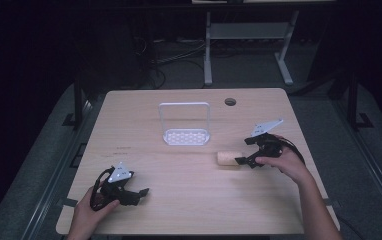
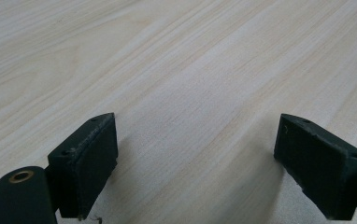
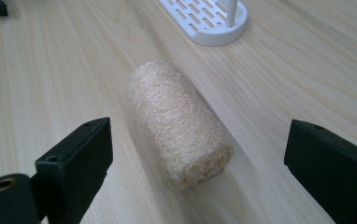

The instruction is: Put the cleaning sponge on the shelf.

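Right gripper view: wide-open right tongs (image 3: 200,172) flank a coarse, fibrous, tan cylinder, perhaps a loofah (image 3: 179,128), lying on the pale wood-grain surface (image 3: 50,84) near a white slotted rack (image 3: 204,21). Left tongs (image 2: 195,163) gape wide, empty.

A white rack (image 1: 185,126) with a slotted base and a tall hoop handle stands on the pale wood bench (image 1: 194,205), up and to the left of the right tool and well apart from it. A round cable hole (image 1: 230,102) sits in the bench's far edge beyond. Behind the bench, white desk legs (image 1: 208,55) stand on the dark floor (image 1: 239,70) among loose cables (image 1: 164,57).
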### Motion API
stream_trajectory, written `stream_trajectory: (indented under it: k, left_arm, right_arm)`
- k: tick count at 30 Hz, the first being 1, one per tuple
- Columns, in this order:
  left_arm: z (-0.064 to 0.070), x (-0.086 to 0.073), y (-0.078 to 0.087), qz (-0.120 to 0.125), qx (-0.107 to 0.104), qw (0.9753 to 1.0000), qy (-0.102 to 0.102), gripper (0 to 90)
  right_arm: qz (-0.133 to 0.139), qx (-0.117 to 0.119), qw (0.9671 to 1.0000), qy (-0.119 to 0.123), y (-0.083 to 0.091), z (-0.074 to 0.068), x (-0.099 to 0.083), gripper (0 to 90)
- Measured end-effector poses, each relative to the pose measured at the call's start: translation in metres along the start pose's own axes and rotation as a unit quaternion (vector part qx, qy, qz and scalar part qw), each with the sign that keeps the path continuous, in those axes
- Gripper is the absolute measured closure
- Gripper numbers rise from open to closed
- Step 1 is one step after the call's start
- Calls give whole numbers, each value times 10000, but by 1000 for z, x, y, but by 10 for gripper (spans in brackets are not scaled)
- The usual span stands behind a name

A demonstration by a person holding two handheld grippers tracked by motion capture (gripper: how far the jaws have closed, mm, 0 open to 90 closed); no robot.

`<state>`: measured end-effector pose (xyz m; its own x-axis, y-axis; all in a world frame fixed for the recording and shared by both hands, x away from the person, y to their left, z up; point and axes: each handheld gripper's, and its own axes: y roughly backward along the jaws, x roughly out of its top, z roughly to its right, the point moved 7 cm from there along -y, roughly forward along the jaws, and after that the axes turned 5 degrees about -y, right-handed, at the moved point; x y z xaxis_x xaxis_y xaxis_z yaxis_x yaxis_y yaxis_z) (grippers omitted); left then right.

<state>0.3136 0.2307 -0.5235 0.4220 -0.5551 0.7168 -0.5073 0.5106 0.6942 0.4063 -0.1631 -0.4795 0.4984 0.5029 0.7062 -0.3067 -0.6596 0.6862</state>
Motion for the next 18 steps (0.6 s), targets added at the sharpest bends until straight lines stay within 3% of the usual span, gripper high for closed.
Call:
stream_trajectory:
  k: [9,12,18]
  left_arm:
    - [0,0,0,-1,1,10000,0,131]
    - [0,0,0,-1,1,10000,-1,131]
    - [0,0,0,0,1,10000,-1,131]
  right_arm:
    - [-145,-5,9997,204,-5,-3,10,82]
    - [-214,-33,9994,263,-8,-4,13,137]
    - [-367,126,9985,377,-16,-7,17,137]
